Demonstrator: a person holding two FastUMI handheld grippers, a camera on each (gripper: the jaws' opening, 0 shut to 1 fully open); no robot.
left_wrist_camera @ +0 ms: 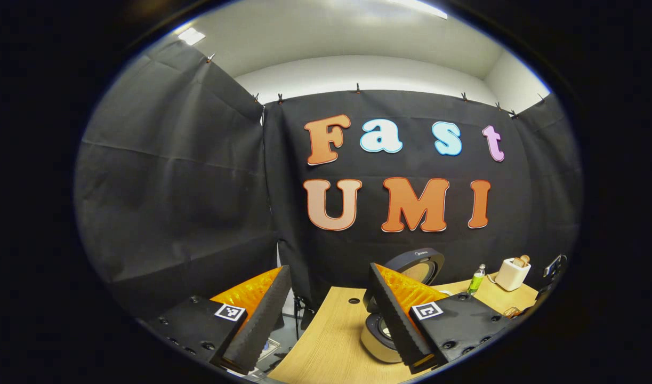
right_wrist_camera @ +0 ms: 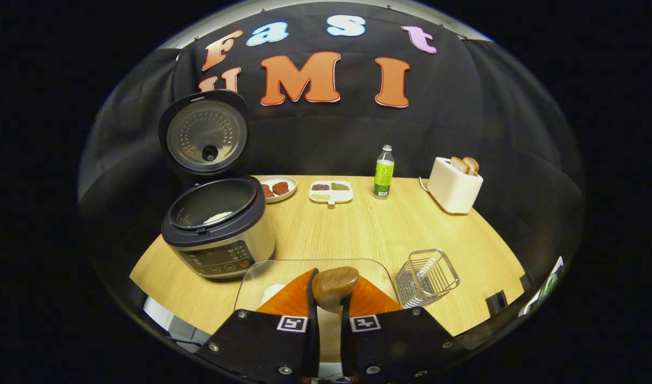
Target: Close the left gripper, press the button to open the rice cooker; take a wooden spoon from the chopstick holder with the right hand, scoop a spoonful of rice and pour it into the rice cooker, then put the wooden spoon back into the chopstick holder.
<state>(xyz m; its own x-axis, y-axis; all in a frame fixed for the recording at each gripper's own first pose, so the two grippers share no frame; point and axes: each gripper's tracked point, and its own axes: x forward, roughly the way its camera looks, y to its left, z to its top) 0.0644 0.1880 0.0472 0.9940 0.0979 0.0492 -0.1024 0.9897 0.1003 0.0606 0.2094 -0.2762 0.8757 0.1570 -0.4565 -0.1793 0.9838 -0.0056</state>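
**Spoon in the right claw, cooker open, rice bowl below**

In the right gripper view the right claw (right_wrist_camera: 330, 314) is clamped narrowly on the wooden spoon (right_wrist_camera: 335, 285), whose bowl points forward over a clear glass bowl (right_wrist_camera: 262, 273) holding white rice (right_wrist_camera: 272, 292) at its 9 o'clock side. The rice cooker (right_wrist_camera: 219, 229) stands on the worktop (right_wrist_camera: 357, 229) at 10 o'clock, lid (right_wrist_camera: 206, 136) upright, with some rice already visible in its pot. The wire chopstick holder (right_wrist_camera: 427, 277) sits at 3 o'clock, just beside the glass bowl.

In the left gripper view the left claw (left_wrist_camera: 326, 314) is spread wide, raised at the worktop's edge, idle.

The button step looks done. I cannot tell whether the spoon is loaded, so this is either the scoop or the return. If scooping, the next move calls for dipping toward 9 o'clock, then carrying level to the pot.
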